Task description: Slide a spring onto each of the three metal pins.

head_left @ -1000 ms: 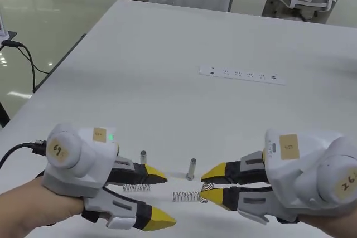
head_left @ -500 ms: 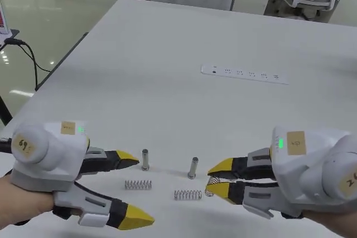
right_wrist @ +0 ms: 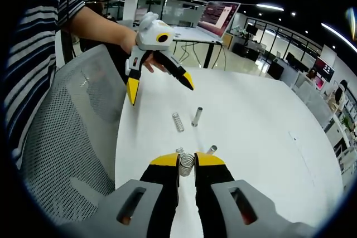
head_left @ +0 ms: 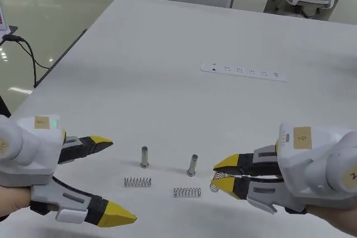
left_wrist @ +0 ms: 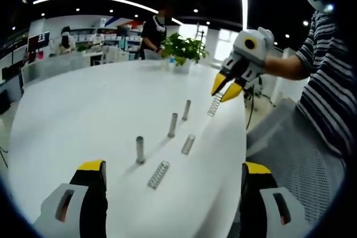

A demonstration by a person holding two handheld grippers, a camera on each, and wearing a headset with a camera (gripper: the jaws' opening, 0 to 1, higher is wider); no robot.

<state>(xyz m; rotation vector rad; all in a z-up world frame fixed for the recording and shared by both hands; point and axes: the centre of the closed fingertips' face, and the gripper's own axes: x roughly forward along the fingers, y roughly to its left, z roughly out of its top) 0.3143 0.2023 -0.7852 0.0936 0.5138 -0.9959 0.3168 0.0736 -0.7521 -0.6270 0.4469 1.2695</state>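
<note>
Near the front edge of the white desk (head_left: 167,54), the right claw (head_left: 222,176) was pinched on one end of a spring (head_left: 215,183). The rest of the coil reached out past the tips, clear of the surface. A pin (right_wrist: 211,150) stood just beyond it in the right gripper view. The left claw (head_left: 111,178) was spread wide and held nothing, low over the desk and well off to the side. The left gripper view showed three upright pins in a row: near pin (left_wrist: 139,149), middle pin (left_wrist: 173,125), far pin (left_wrist: 186,110). Two loose springs (head_left: 137,181) (head_left: 187,192) lay flat in front of them.

Judgement: the step in hand looked like threading the gripped coil over a pin.
- Turn the coil until its bore stands in line with the pin tip.
- Descend from straight above.
- Keep the squeeze light so the turns do not crush.
- Release only once the lower turns ring the shaft.

The pins looked free-standing, so a sideways nudge could topple one. The idle claw could steady the base.
</note>
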